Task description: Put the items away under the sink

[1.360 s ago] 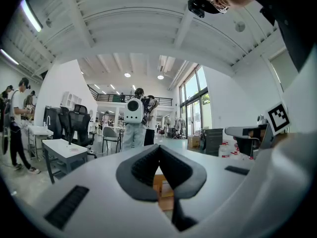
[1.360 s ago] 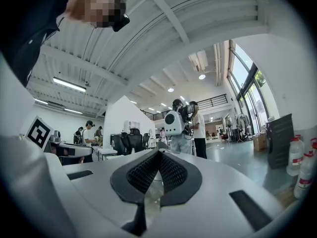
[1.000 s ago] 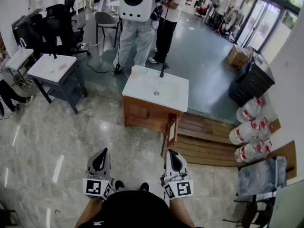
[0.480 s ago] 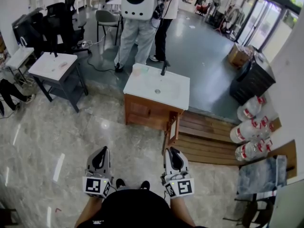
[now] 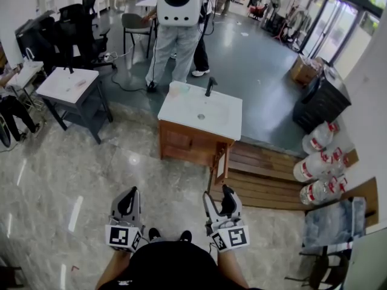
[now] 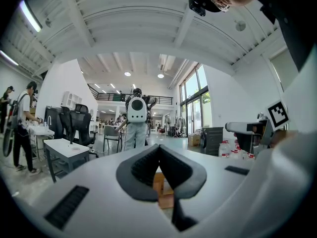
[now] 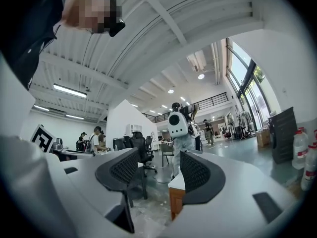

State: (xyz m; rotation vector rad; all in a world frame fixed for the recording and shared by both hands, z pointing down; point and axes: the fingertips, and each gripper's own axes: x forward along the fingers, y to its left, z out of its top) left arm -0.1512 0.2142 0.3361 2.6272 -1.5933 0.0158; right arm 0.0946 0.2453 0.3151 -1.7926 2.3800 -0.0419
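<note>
Sink vanity [image 5: 181,110]: well ahead across the floor, cabinet door [image 5: 219,165] ajar. Left gripper [image 5: 129,193]: jaws together, empty. Right gripper [image 5: 217,193]: jaws just opening, nothing between. Step, judged: approach; next, walk up, fetch an item.

right gripper [image 5: 218,196] | jaws just opened, nothing between them | together a second ago

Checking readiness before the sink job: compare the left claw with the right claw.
Jaws: left claw together, right claw apart, just been opening, nothing between. Place: left claw over marble floor, right claw nearer the wooden platform. Both empty, aimed toward the sink cabinet.
</note>
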